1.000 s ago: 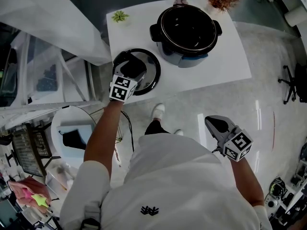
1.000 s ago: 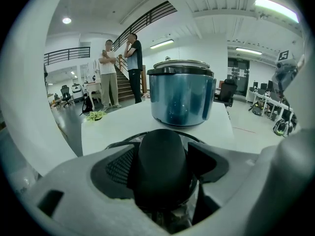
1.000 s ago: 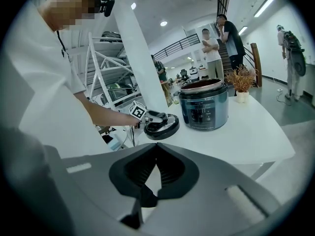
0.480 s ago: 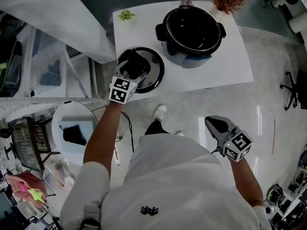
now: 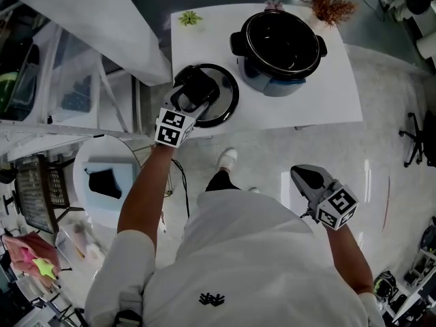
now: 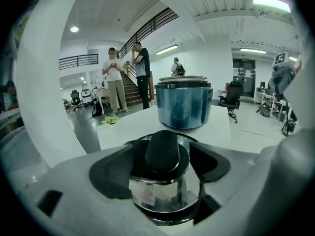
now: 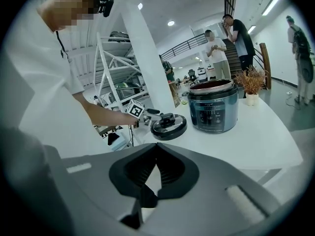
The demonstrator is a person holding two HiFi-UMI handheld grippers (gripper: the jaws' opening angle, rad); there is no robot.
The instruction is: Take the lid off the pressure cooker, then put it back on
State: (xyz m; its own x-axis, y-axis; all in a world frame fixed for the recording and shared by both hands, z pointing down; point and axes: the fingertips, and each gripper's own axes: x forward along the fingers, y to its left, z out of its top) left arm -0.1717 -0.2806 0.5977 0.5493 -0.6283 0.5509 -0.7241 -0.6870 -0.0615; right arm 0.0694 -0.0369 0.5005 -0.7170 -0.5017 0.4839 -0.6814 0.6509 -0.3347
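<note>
Jaws of the left hand-held gripper (image 5: 196,90) have just been opening, released round the black knob (image 6: 162,150) of the round steel lid (image 5: 227,99), flat on the white bench (image 5: 327,101) beside the open blue pressure cooker (image 7: 213,111) (panel print, right gripper view only, unreadable); right hand-held gripper (image 5: 304,176) clenched, empty.

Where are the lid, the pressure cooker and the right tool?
lid (image 6: 162,152), left gripper view, on its black knob.
pressure cooker (image 5: 283,43), head view, inside its open pot.
right tool (image 5: 297,173), head view, at its closed tips.

Lid (image 6: 170,198) sticker (image 6: 143,196) txt unreadable.
</note>
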